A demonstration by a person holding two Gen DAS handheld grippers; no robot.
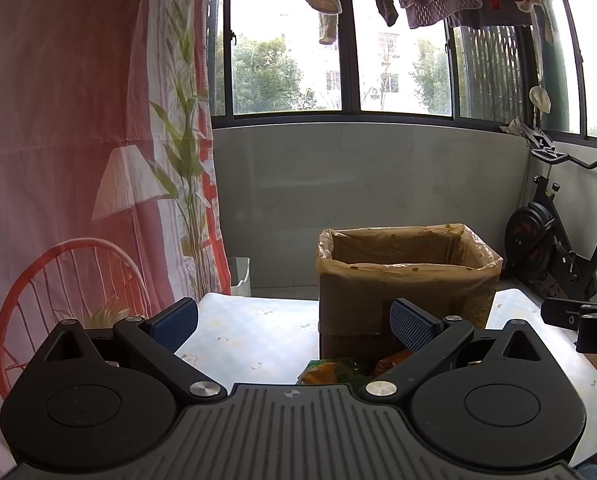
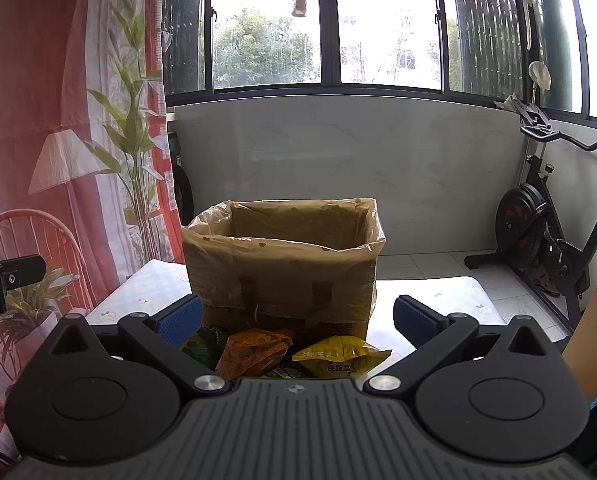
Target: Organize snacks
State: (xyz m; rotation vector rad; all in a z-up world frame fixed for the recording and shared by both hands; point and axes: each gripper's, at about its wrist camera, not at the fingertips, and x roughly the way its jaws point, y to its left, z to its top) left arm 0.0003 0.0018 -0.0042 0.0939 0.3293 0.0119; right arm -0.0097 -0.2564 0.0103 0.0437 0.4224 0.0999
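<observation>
A cardboard box (image 2: 282,276) lined with a clear plastic bag stands open on the table; it also shows in the left wrist view (image 1: 406,284). Several snack packets lie in front of it: an orange one (image 2: 254,350), a yellow one (image 2: 340,356) and a green one (image 2: 204,342). In the left wrist view a green-and-orange packet (image 1: 330,372) and an orange one (image 1: 390,362) peek out. My right gripper (image 2: 296,316) is open and empty above the packets. My left gripper (image 1: 294,318) is open and empty, left of the box.
The table (image 1: 242,340) has a pale flowered cloth. An exercise bike (image 2: 546,224) stands on the floor at the right. A printed curtain (image 1: 78,160) hangs at the left. A low wall with windows lies behind. A brown board (image 2: 594,328) stands at the right edge.
</observation>
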